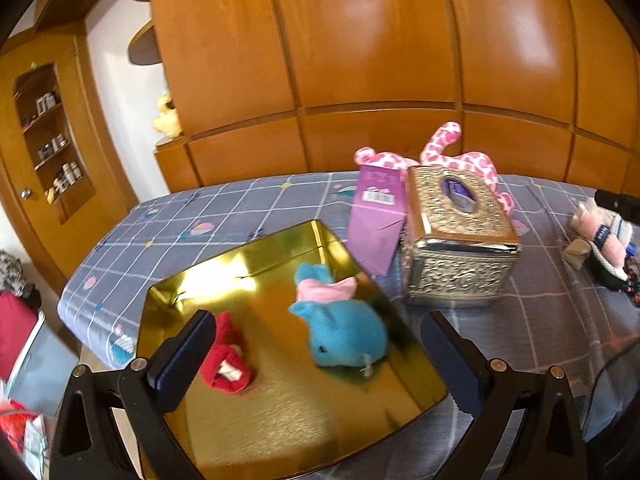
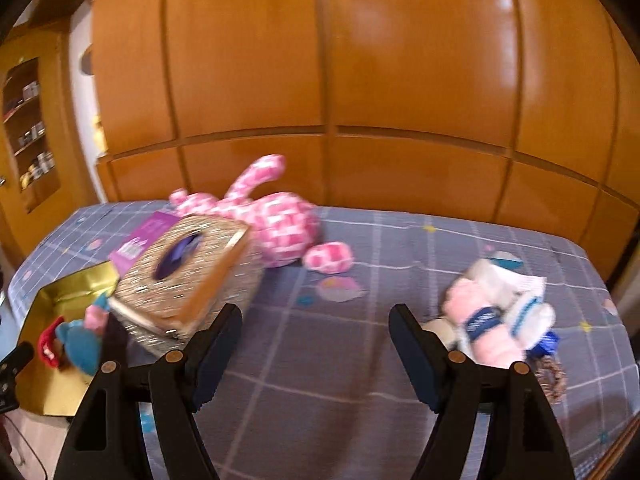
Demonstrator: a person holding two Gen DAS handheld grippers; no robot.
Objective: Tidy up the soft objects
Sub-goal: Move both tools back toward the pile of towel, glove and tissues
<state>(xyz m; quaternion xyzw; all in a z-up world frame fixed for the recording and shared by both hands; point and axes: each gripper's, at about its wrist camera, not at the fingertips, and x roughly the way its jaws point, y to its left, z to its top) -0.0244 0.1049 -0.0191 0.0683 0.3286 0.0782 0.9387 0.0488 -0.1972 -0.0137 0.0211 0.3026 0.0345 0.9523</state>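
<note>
Silver tissue box (image 2: 188,276) between gold tray (image 1: 256,256) and pink-white plush (image 2: 496,320); left tongs (image 1: 320,360), right tongs (image 2: 316,356) apart, empty.

R tool (image 2: 316,344) open, empty | pink plush (image 2: 280,220) behind tissue box (image 2: 188,276) | gold tray (image 2: 60,292) far left

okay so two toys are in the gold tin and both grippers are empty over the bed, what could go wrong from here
1. The gold tin seems to overhang the bed's near edge; pressing a toy in could tip it off.
2. The pink patterned plush lies right behind the ornate tissue box and purple carton; reaching for it may knock them over.
3. The pink and white soft pile beside the right gripper is bunched; a grab may lift only part.
</note>
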